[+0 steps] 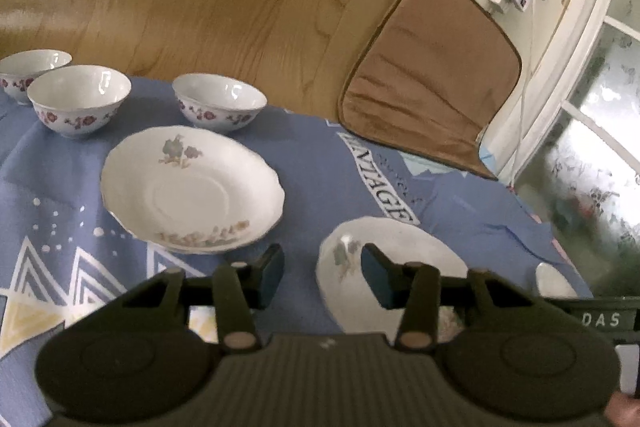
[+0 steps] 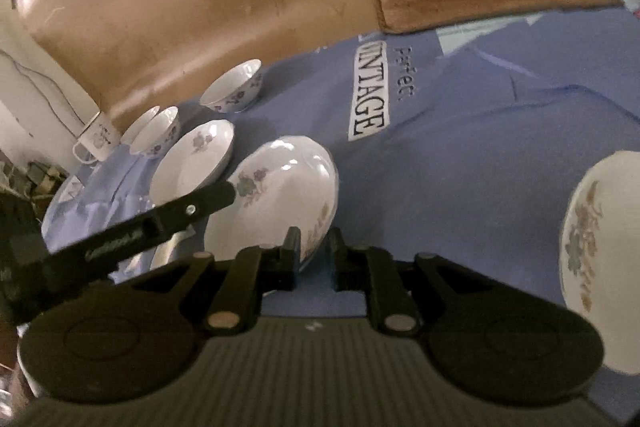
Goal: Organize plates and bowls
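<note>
Three white bowls with red flowers (image 1: 79, 98) stand at the far left of a blue tablecloth (image 1: 340, 179). A white flowered plate (image 1: 192, 189) lies in front of them. A second plate (image 1: 404, 247) lies partly under my left gripper (image 1: 322, 273), which is open and empty just above the plate's left edge. In the right wrist view my right gripper (image 2: 314, 259) has its jaws narrowly apart around the near rim of that plate (image 2: 280, 195). A third plate (image 2: 604, 259) lies at the right.
A brown chair cushion (image 1: 432, 75) borders the table's far right edge, with wooden floor beyond. A white mug (image 2: 96, 137) stands past the bowls at the far left. The other gripper's black arm (image 2: 120, 231) crosses the left of the right wrist view.
</note>
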